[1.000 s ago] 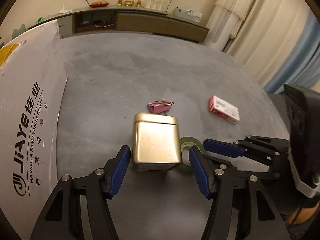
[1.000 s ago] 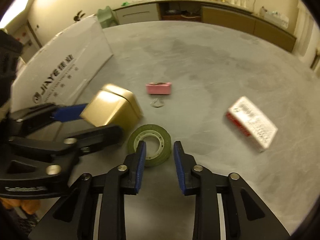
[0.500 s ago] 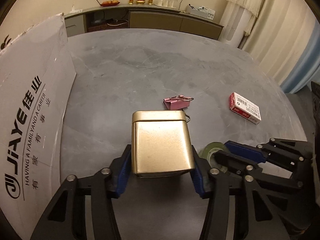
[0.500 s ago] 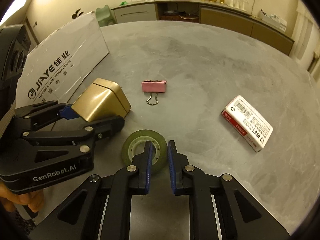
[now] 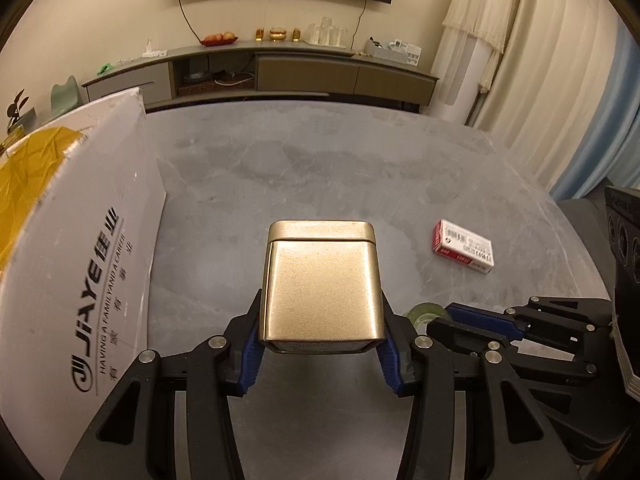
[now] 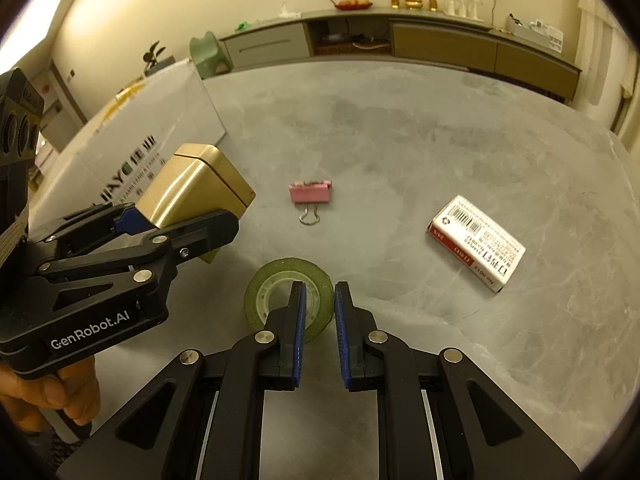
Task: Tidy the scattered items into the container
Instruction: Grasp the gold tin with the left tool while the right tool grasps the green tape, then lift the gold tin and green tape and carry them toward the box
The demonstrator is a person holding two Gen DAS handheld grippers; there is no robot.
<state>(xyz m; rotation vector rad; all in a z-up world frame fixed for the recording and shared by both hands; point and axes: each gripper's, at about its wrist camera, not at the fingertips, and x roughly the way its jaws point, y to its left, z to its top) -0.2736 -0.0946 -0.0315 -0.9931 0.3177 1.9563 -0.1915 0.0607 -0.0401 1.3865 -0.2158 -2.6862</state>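
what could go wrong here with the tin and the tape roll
1. The left gripper holds the gold tin only by its lower end, lifted off the table, so the smooth metal may slip or pivot on the way to the white box.
2. The right gripper pinches just one wall of the green tape roll, so the roll may swing or drop when lifted.
3. The two grippers sit close together and may collide.

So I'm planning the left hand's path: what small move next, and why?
Probably carry the square gold metal tin leftward toward the white cardboard box: the left gripper clamps it, lifted off the grey table, with the box close on its left.
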